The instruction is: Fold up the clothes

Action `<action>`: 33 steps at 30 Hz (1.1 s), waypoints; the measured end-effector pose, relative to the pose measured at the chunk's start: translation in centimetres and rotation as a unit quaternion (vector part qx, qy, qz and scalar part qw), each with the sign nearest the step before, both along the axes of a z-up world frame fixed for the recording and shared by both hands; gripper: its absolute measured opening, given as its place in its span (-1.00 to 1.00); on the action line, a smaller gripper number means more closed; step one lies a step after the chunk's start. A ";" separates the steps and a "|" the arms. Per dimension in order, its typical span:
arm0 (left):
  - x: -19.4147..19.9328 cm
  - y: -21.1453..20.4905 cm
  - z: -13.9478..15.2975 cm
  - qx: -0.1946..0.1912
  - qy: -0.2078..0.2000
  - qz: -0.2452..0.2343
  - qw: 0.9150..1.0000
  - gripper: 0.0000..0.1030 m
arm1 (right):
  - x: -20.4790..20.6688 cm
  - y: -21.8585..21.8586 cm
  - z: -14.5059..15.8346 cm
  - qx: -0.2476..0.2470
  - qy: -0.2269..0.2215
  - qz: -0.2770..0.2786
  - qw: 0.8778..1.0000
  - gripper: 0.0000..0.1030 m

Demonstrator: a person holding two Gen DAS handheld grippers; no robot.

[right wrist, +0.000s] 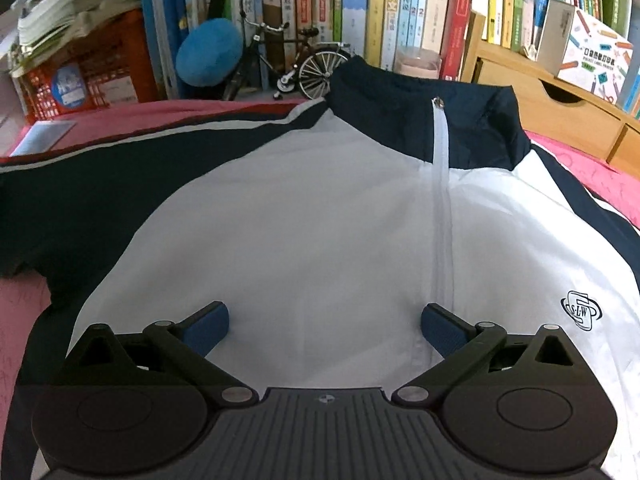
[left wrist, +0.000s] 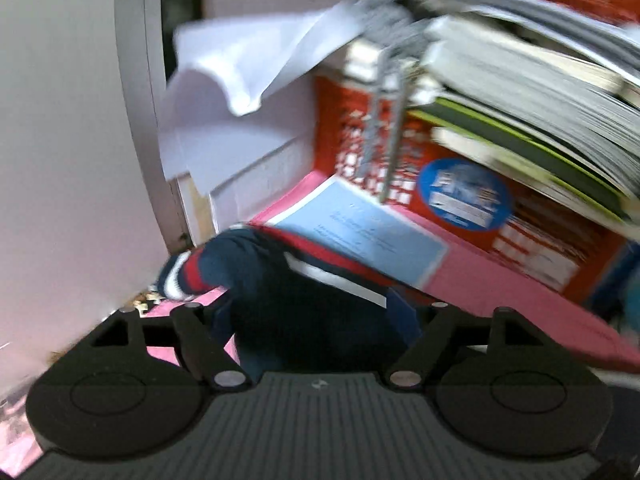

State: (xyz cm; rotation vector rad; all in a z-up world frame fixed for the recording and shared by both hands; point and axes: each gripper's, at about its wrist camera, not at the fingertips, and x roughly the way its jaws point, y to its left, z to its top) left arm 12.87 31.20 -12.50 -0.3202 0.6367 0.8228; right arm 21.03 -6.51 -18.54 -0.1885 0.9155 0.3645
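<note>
A white jacket (right wrist: 304,216) with a navy collar (right wrist: 420,120), navy sleeves and a white zipper (right wrist: 442,200) lies front up on a pink cover (right wrist: 580,156). My right gripper (right wrist: 324,328) hovers low over the white chest, jaws wide open, and its blue pads (right wrist: 206,326) hold nothing. The blurred left wrist view shows the navy sleeve (left wrist: 288,304) lying on the pink cover (left wrist: 500,292), with its red and white striped cuff (left wrist: 180,276) to the left. My left gripper (left wrist: 316,314) stands open with the sleeve lying loose between its jaws. One blue pad (left wrist: 402,314) shows; the other is hidden by cloth.
A red crate (left wrist: 452,184) under a stack of books and papers (left wrist: 540,92) stands behind the sleeve, next to loose white sheets (left wrist: 248,64) and a blue sheet (left wrist: 360,224). Behind the jacket are a bookshelf (right wrist: 400,8), a model bicycle (right wrist: 292,60), a blue cushion (right wrist: 208,52) and a wooden drawer unit (right wrist: 552,112).
</note>
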 end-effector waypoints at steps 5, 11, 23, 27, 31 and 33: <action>0.5 -5.3 -0.4 0.056 0.014 -0.097 0.994 0.48 | -0.3 -0.4 -0.1 0.007 -0.016 0.021 1.000 1.00; 2.0 1.7 -2.3 -0.043 0.014 0.102 0.994 0.27 | -0.8 -1.4 -0.2 0.022 -0.034 0.056 0.998 1.00; 6.8 8.0 -4.6 0.021 0.145 0.161 0.976 -0.27 | -1.1 -1.5 -0.3 0.029 -0.048 0.058 0.997 1.00; 10.1 6.4 -6.0 0.131 0.280 0.064 0.949 -0.26 | -1.2 -1.4 -0.3 0.029 -0.048 0.053 0.997 1.00; 8.0 3.4 -3.1 0.137 0.201 0.024 0.970 -0.11 | -0.9 -0.9 0.0 0.020 -0.039 0.043 0.998 1.00; 6.2 0.8 -1.0 0.143 0.146 0.003 0.979 0.06 | -0.7 -0.6 0.3 0.011 -0.030 0.036 0.999 1.00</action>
